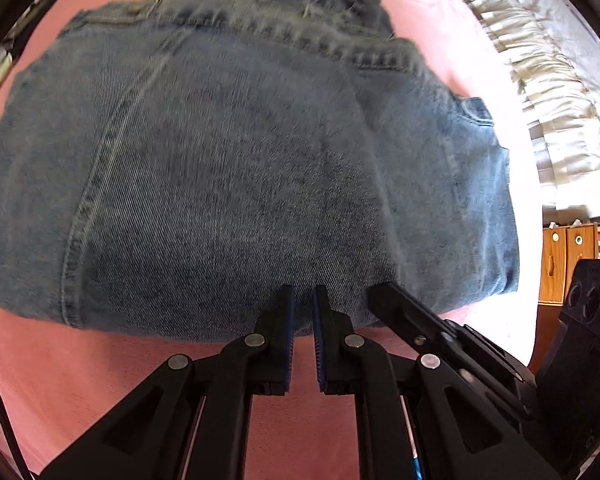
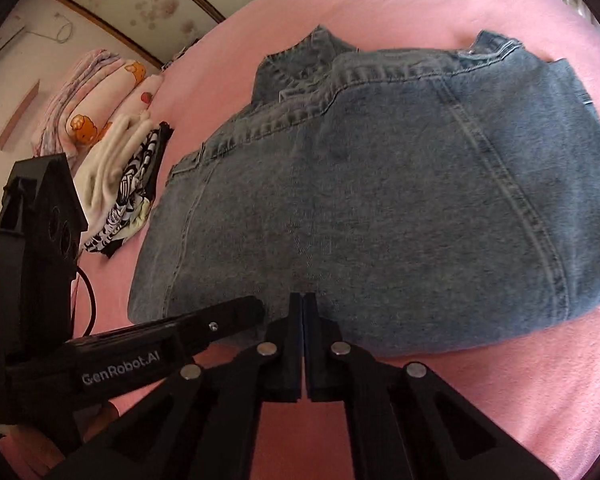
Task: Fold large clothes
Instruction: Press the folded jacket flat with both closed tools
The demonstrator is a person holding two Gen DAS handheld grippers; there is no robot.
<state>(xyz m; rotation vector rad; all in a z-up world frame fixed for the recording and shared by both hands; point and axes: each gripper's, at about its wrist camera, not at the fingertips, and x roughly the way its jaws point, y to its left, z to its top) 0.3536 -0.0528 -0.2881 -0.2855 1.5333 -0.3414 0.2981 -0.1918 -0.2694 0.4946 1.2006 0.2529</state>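
Observation:
A folded blue denim garment [image 1: 240,160] lies flat on the pink bed sheet [image 1: 60,380], collar at the far side. In the right wrist view the same denim garment [image 2: 380,200] fills the middle. My left gripper [image 1: 303,292] hovers over the garment's near edge, its blue pads almost together with nothing between them. My right gripper [image 2: 303,300] is shut and empty, also over the near edge. The two grippers sit side by side: the right one [image 1: 400,308] shows beside the left, and the left one [image 2: 236,312] shows beside the right.
A stack of folded clothes [image 2: 128,184] and a pink cartoon blanket [image 2: 96,100] lie left of the garment. White frilled fabric [image 1: 540,100] and a wooden cabinet [image 1: 564,264] stand beyond the bed's right edge. A black cable [image 2: 88,300] hangs near the left gripper.

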